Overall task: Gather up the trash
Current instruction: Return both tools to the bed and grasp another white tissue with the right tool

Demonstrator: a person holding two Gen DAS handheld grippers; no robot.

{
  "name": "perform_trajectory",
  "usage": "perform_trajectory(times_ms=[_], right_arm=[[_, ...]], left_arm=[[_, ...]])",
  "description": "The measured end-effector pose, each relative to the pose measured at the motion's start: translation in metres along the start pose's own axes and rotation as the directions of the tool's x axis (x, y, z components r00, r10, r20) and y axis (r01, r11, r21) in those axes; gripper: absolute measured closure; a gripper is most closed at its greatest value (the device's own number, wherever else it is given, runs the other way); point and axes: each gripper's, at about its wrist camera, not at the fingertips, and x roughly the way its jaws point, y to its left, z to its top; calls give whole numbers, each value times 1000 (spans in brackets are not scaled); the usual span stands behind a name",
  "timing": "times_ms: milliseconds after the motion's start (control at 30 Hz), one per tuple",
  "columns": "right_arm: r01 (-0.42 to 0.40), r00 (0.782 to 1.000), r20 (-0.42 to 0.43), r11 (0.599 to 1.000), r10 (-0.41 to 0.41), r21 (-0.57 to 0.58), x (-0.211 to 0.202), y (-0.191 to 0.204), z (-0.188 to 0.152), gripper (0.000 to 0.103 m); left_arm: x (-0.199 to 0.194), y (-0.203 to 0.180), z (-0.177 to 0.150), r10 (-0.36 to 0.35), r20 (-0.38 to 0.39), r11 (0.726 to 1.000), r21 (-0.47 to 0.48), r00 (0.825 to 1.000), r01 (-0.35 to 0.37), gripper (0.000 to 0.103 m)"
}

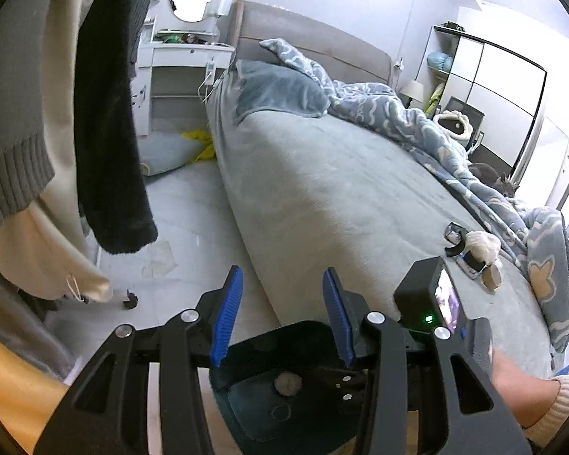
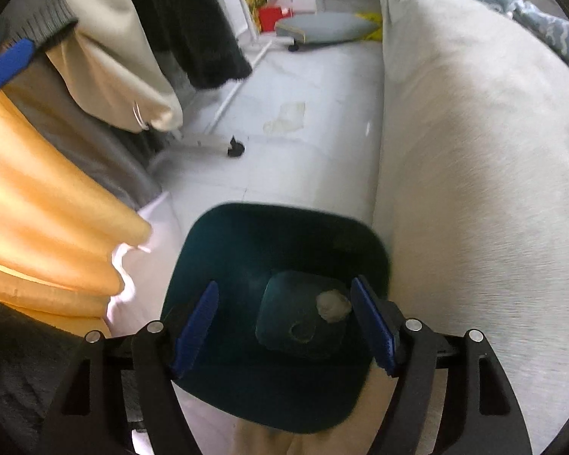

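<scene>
A dark teal trash bin (image 2: 223, 250) stands on the floor beside the bed, with one crumpled grey tissue ball (image 2: 333, 305) at its bottom. My right gripper (image 2: 284, 322) is open and empty, right above the bin's mouth. The bin (image 1: 246, 390) and the tissue ball (image 1: 287, 383) also show in the left wrist view. My left gripper (image 1: 280, 314) is open and empty above the bin's edge. On the bed lie a crumpled white tissue (image 1: 481, 244), a cardboard roll (image 1: 491, 276), a small wrapper (image 1: 470, 263) and a black curved object (image 1: 455, 239).
The grey bed (image 1: 341, 189) fills the right side, with a blue quilt (image 1: 417, 121). Hanging clothes (image 1: 106, 113) and a yellow curtain (image 2: 38, 204) are at the left. A rack's wheeled foot (image 2: 231, 148) rests on the floor. A stain (image 2: 288, 117) marks the tiles.
</scene>
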Motion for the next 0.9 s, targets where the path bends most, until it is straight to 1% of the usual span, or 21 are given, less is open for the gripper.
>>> perform_trajectory(times_ms=[100, 233, 433, 533, 667, 767, 900], right_arm=[[18, 998, 53, 1000, -18, -6, -20, -5, 1, 29], [29, 994, 108, 1000, -29, 0, -45, -16, 1, 28], [53, 985, 166, 999, -53, 4, -74, -34, -6, 26], [72, 979, 192, 997, -72, 11, -89, -45, -9, 26], [85, 968, 234, 995, -94, 46, -109, -68, -11, 24], [113, 956, 264, 991, -127, 66, -126, -88, -14, 23], [128, 939, 307, 986, -155, 106, -146, -117, -19, 23]], left_arm=[[0, -11, 4, -22, 0, 1000, -6, 1000, 22, 57], [2, -32, 8, -38, 9, 999, 11, 999, 37, 56], [7, -64, 14, -81, 12, 996, 25, 997, 81, 51], [13, -79, 14, -88, 9, 995, 40, 996, 88, 48], [22, -94, 13, -103, -3, 994, 45, 995, 103, 44], [28, -104, 13, -110, -13, 992, 54, 994, 111, 42], [40, -119, 14, -125, -33, 990, 62, 992, 127, 40]])
